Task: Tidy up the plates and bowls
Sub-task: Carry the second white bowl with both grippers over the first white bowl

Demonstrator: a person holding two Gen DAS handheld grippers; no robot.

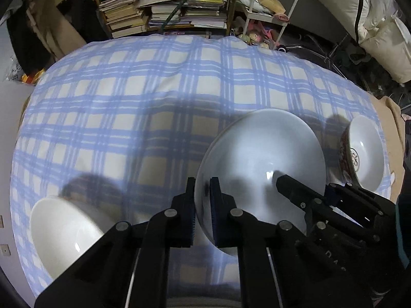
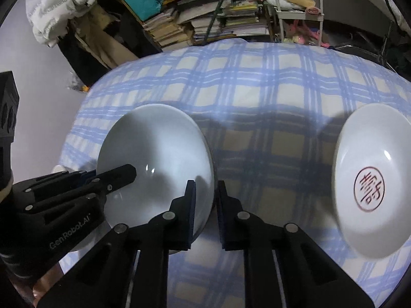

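Note:
A plain white bowl (image 1: 262,159) is held above the blue plaid tablecloth (image 1: 154,89). My left gripper (image 1: 203,192) is shut on its left rim. My right gripper (image 2: 205,192) is shut on its right rim; the bowl also shows in the right wrist view (image 2: 156,154). The right gripper reaches into the left wrist view (image 1: 308,192), and the left gripper shows in the right wrist view (image 2: 113,174). A second white bowl (image 1: 64,231) sits at the near left. A bowl with a red character inside (image 2: 372,179) sits at the right; it also shows in the left wrist view (image 1: 364,151).
The tablecloth (image 2: 269,82) covers the whole table. Behind the far edge stand a shelf of stacked books (image 1: 167,7) and a white wire rack (image 1: 267,7). Cardboard and a white jacket (image 2: 59,5) lie at the back left.

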